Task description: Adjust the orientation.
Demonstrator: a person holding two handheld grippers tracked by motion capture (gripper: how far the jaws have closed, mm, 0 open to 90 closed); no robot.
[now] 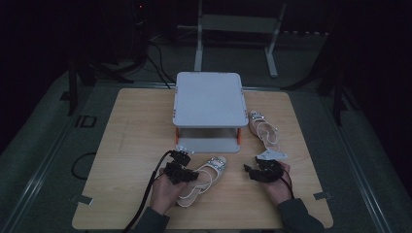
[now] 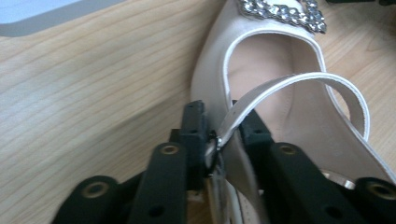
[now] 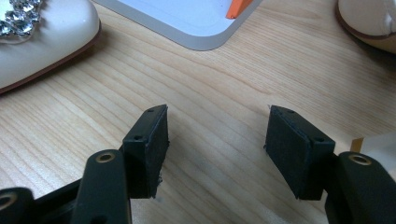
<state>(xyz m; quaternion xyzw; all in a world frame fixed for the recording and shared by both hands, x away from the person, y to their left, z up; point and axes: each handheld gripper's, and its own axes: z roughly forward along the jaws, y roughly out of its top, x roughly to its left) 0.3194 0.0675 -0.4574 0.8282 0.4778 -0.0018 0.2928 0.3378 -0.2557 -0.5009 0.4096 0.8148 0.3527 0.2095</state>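
A cream slingback shoe (image 1: 206, 177) with a rhinestone buckle (image 2: 280, 11) lies on the wooden table (image 1: 136, 141) near its front edge. My left gripper (image 2: 219, 135) is shut on the shoe (image 2: 280, 84), its jaws pinching the side wall where the thin strap (image 2: 299, 81) joins it. In the high view the left gripper (image 1: 187, 175) sits at the shoe's left side. My right gripper (image 3: 217, 149) stands open over bare wood with nothing between its jaws. It is to the right of the shoe (image 3: 42, 37) in the high view, where the right gripper (image 1: 252, 171) rests low.
A grey two-tier stand (image 1: 210, 97) with orange posts occupies the table's middle back; its base corner (image 3: 187, 18) lies ahead of the right gripper. A second matching shoe (image 1: 265, 130) lies right of the stand. The room around is dark, with cables on the floor.
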